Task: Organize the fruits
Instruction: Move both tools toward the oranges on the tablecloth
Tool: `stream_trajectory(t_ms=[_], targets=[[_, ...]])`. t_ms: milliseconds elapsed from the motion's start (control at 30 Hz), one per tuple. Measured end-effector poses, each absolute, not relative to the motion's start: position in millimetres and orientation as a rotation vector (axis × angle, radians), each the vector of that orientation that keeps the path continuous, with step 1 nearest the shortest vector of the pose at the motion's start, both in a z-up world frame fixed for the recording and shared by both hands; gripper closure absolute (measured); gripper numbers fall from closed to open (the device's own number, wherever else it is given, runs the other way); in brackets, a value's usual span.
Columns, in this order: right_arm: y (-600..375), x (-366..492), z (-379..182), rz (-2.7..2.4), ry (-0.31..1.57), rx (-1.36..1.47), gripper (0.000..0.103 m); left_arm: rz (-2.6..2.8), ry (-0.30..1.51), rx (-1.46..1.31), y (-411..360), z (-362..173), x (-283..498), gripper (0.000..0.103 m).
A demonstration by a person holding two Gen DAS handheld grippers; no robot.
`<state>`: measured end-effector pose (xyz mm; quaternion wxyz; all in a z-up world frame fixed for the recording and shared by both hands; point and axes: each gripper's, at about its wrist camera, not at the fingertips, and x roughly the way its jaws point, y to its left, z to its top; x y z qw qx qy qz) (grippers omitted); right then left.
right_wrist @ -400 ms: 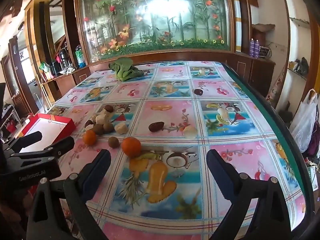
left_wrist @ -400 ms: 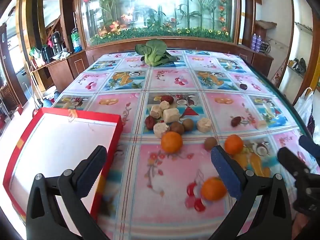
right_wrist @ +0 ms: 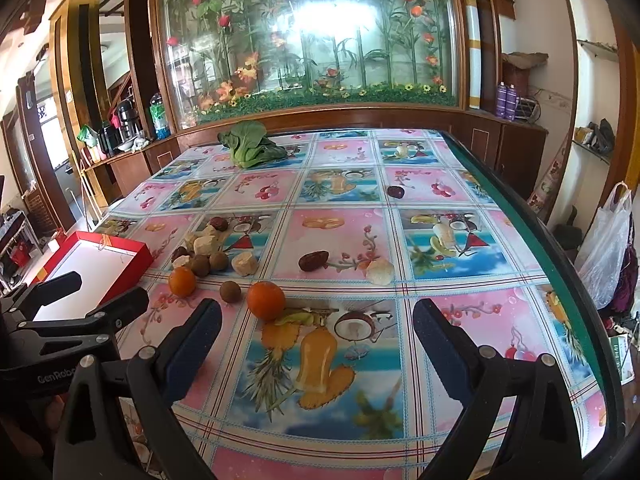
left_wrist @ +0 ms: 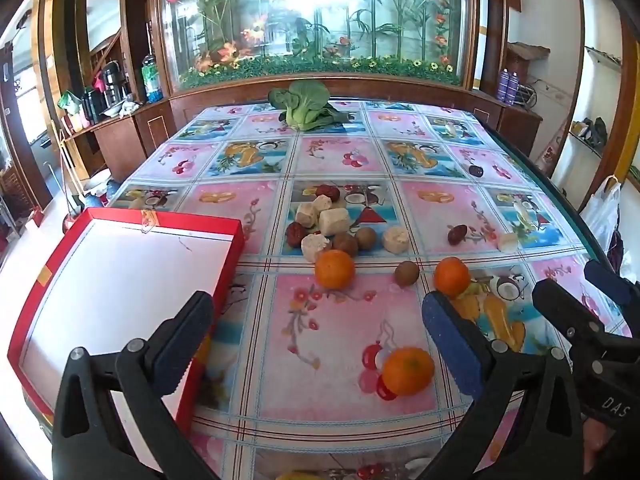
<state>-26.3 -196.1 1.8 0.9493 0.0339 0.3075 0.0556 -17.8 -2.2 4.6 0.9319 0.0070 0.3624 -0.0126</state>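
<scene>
Behind the big table with its pink and blue picture cloth (left_wrist: 328, 320) stands a glass wall full of plants and flowers (left_wrist: 316, 20). On the table's left edge sits a flat red cardboard box with a white inside (left_wrist: 120, 288), and nothing lies in it; three round orange fruits (left_wrist: 408, 370) and small brown and pale pieces (left_wrist: 334, 222) lie loose near the middle of the table, with a green leafy vegetable (left_wrist: 306, 106) at the far edge. Both the left claw (left_wrist: 316, 340) and the right claw (right_wrist: 316, 344) are spread wide over the table, holding nothing and touching nothing.
</scene>
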Motion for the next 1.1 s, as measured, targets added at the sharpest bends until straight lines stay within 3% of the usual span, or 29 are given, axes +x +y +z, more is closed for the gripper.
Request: stream_trajectory(t_ms=[900, 1100], targets=[[-204, -18, -8, 0.136, 0.641, 0.057, 0.007, -0.056, 0.780, 0.113, -2, -15, -27, 0.000], [-189, 5, -18, 0.266, 0.720, 0.042, 0.029, -0.154, 0.817, 0.185, -12, -31, -37, 0.000]])
